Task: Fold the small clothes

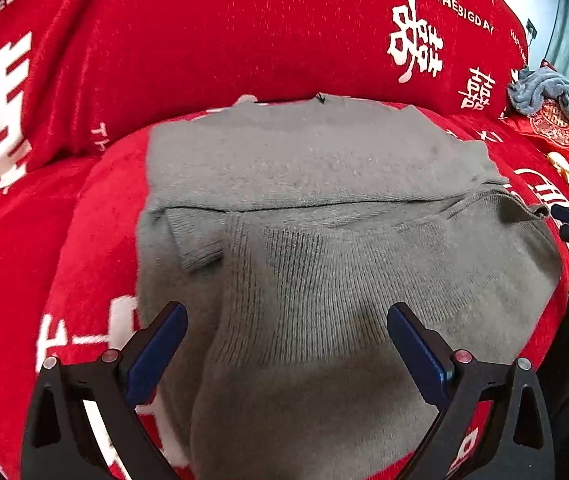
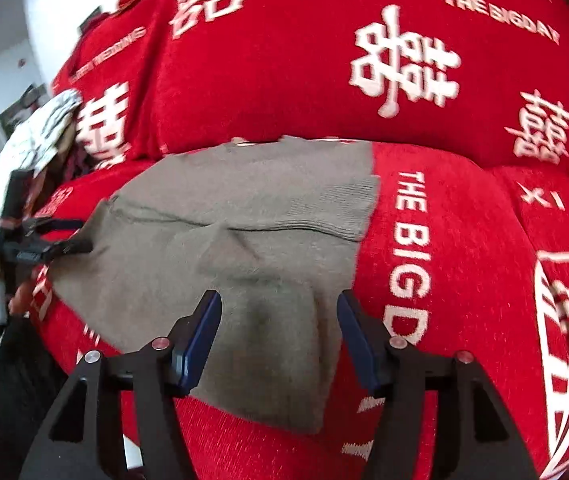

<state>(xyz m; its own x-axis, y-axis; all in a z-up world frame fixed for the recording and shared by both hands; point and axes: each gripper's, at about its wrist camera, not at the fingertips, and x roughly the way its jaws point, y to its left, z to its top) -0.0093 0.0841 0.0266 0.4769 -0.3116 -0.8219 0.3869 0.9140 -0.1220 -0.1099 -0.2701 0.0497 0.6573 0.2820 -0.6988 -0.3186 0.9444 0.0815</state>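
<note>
the grey knitted garment [image 1: 324, 216] lies part-folded on the red sofa cover [image 1: 204, 40], its lower half doubled up over the upper. the left tongs [image 1: 286, 344] stand wide above the hem at 6 o'clock, gripping nothing. the right tongs [image 2: 278, 330] stand parted over the garment's right corner at 6 o'clock, empty. a blue-grey cloth [image 1: 552, 94] lies at 2 o'clock.

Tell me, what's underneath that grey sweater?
The grey sweater lies on a red cover printed with white characters and "THE BIG DAY". The part directly beneath the sweater is hidden.
</note>
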